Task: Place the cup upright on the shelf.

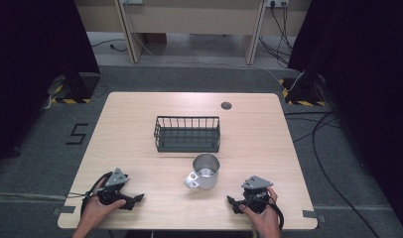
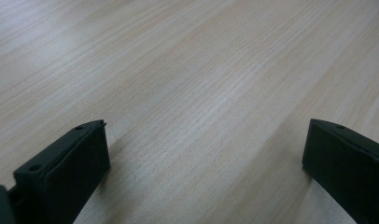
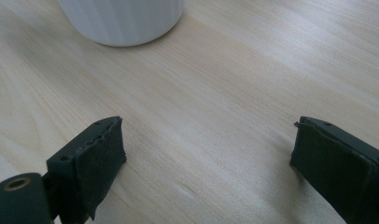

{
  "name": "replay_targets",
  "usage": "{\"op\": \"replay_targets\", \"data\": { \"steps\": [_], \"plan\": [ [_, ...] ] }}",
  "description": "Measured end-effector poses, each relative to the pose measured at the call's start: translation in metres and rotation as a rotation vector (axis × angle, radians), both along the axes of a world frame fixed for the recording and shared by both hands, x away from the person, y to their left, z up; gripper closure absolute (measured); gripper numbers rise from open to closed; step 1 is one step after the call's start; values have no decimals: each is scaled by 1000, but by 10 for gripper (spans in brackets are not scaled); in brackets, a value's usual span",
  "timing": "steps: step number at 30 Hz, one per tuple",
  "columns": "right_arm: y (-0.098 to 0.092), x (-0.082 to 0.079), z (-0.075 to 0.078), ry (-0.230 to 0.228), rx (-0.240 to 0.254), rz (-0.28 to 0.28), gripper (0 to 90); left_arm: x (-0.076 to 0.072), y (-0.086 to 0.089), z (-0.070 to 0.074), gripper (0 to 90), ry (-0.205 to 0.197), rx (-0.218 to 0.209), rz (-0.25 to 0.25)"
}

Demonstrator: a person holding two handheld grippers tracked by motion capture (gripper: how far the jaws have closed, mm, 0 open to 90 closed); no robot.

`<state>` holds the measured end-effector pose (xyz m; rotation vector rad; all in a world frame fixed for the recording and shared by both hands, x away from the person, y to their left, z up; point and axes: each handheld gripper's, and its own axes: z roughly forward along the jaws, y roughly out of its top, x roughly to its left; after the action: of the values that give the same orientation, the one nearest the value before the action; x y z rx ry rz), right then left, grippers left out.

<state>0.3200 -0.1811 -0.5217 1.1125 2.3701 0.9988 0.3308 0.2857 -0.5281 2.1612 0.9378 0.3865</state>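
Note:
A metal mug [image 1: 204, 171] stands upright at the table's front middle, its handle toward the front left. Behind it sits a dark wire basket [image 1: 187, 133]. My left gripper [image 1: 136, 199] rests near the front left edge in a hand, pointing right; its jaws stand open over bare wood [image 2: 204, 154]. My right gripper [image 1: 231, 202] lies at the front right in the other hand, pointing left toward the mug. Its jaws are open with nothing between them [image 3: 206, 154], and the mug's base [image 3: 122, 21] shows ahead of them.
The light wooden table [image 1: 130, 124] has a small round grommet [image 1: 226, 105] at its back right. Cables run over the floor on the right [image 1: 328, 148]. Dark curtains hang at both sides.

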Motion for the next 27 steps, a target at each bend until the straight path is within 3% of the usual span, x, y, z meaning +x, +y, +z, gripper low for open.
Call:
{"op": "replay_targets", "data": {
  "steps": [5,7,14,17,27],
  "plan": [
    [0,0,0,1,4,1,102,0,0,0,0,0,0,0],
    [-1,-1,1,-7,11,5,160,0,0,0,0,0,0,0],
    [0,-3,4,-43,95,13,152,0,0,0,0,0,0,0],
    [4,-4,9,-77,114,15,153,0,0,0,0,0,0,-1],
    [18,-13,30,-205,247,57,151,0,0,0,0,0,-2,-2]
  ]
}}
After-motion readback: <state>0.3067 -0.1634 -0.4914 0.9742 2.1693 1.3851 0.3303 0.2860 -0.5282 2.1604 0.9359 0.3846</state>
